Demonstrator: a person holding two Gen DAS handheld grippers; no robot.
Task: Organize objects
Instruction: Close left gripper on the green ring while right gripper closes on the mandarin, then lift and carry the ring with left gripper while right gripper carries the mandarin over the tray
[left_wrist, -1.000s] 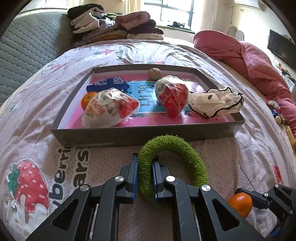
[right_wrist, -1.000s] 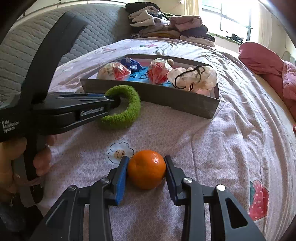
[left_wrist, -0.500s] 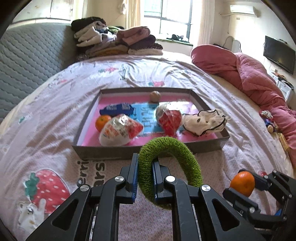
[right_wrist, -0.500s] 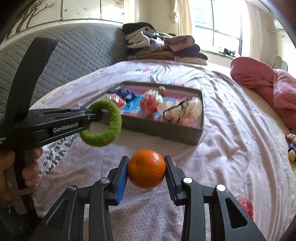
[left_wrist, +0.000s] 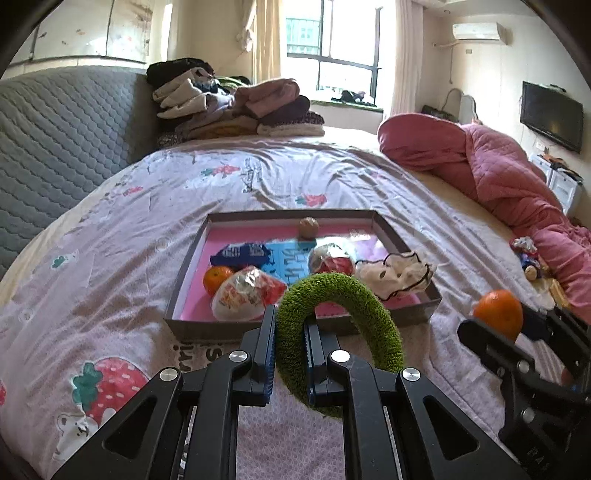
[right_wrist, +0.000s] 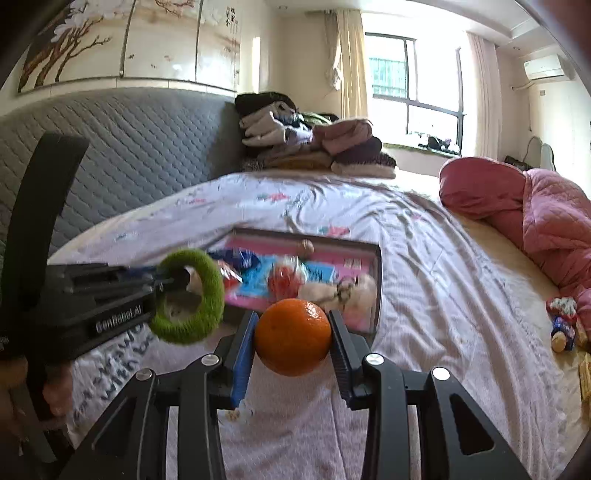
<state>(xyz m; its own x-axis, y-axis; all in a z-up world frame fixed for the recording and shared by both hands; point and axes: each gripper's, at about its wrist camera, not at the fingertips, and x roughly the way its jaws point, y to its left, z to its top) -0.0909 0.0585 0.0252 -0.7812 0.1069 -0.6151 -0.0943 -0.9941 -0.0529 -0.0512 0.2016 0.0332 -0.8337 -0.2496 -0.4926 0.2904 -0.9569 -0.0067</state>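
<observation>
**Two loaded grippers above the near edge of the tray**

While both tools hang clear of the bedspread (left_wrist: 110, 295), each carries one item. The left gripper (left_wrist: 290, 354) is clamped narrow on the rim of a green fuzzy ring (left_wrist: 340, 317); the right gripper (right_wrist: 291, 347) pinches an orange (right_wrist: 293, 336) at mid-width. The grey tray (left_wrist: 192, 330) lies beyond them, its near wall just past the ring. Inside, a second orange (left_wrist: 218, 278), two wrapped packets, a blue packet and a white pouch crowd the near half; the pink floor (left_wrist: 243, 234) along the far wall is mostly bare, holding only a small brown ball (left_wrist: 308, 227). Open bedspread surrounds the tray on every side.
</observation>
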